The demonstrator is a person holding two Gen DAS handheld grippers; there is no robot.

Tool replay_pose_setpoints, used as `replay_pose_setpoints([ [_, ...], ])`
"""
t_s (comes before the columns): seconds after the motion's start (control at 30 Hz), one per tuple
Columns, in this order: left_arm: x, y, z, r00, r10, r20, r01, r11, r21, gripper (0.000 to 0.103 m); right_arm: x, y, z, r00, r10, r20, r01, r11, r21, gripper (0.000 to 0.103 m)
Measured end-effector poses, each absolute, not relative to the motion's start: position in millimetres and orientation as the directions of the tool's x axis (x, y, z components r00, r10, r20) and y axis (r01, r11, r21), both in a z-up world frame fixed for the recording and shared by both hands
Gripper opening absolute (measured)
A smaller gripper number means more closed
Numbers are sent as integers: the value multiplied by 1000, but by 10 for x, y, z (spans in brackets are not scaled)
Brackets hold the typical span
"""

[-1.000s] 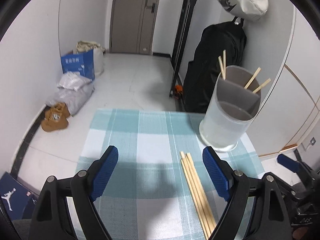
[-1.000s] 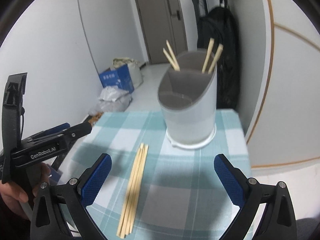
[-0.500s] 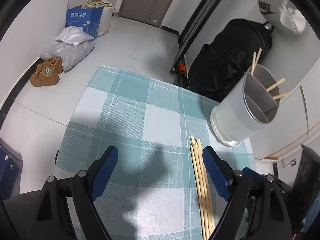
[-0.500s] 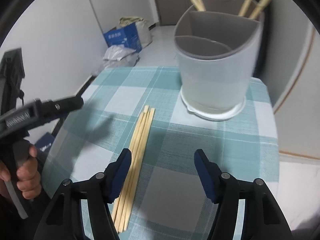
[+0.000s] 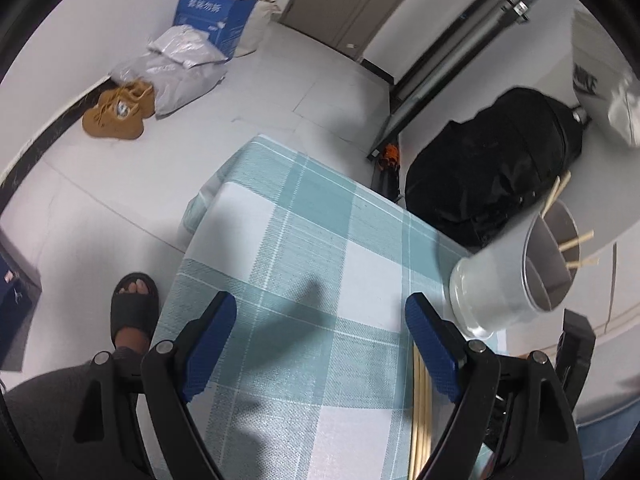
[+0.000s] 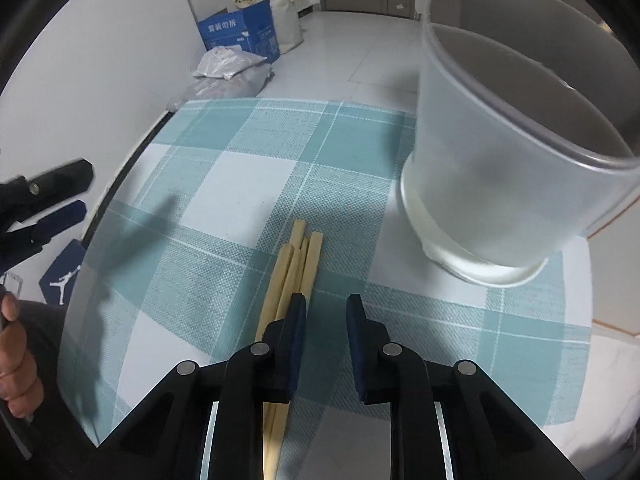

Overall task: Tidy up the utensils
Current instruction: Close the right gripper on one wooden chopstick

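Several wooden chopsticks (image 6: 296,264) lie bundled on the teal checked tablecloth (image 6: 240,184); they also show in the left wrist view (image 5: 420,412). A frosted divided utensil holder (image 6: 500,168) stands to their right; in the left wrist view (image 5: 508,280) it holds a few chopsticks. My right gripper (image 6: 326,312) hovers low just right of the bundle, jaws narrowed to a small gap, holding nothing. My left gripper (image 5: 320,340) is wide open and empty above the cloth, its right finger over the bundle.
The table edge falls off to the left, near a sandalled foot (image 5: 132,312). A black backpack (image 5: 492,168) leans behind the table. A blue box (image 5: 208,20), bags and brown shoes (image 5: 116,112) lie on the floor.
My right gripper has dropped toward the chopsticks and its jaws have narrowed from wide open to a small gap. My left gripper has lifted and tilted down, staying open.
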State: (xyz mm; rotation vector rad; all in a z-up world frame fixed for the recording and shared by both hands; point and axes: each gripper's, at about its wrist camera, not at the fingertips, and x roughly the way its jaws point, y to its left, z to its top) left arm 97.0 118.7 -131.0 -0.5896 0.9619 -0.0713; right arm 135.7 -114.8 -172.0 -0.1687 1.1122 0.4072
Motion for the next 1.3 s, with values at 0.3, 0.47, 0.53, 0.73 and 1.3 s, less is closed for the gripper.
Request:
replay_pose_setpoints([
  [0.3, 1041, 1345, -1371, 568, -318, -759, -256, 808, -530, 83, 1475, -909, -1687, 382, 166, -909, -445, 895, -24, 19],
  [0.47, 1045, 1390, -1389, 562, -316, -764, -269, 804, -530, 83, 1539, -829, -1700, 373, 123, -920, -435, 899, -57, 14],
  [0.53, 1050, 1387, -1395, 557, -317, -768, -267, 807, -527, 83, 1538, -823, -1695, 369, 127, -921, -439, 897, -52, 11],
  [0.73, 1063, 1354, -1416, 540, -319, -779, -256, 819, -513, 83, 1476, -893, -1627, 378, 179, -908, -419, 908, 4, 0],
  [1.3, 1063, 1271, -1466, 508, -312, -803, -253, 837, -485, 83, 1452, -893, -1659, 353, 161, -922, -468, 883, -25, 4],
])
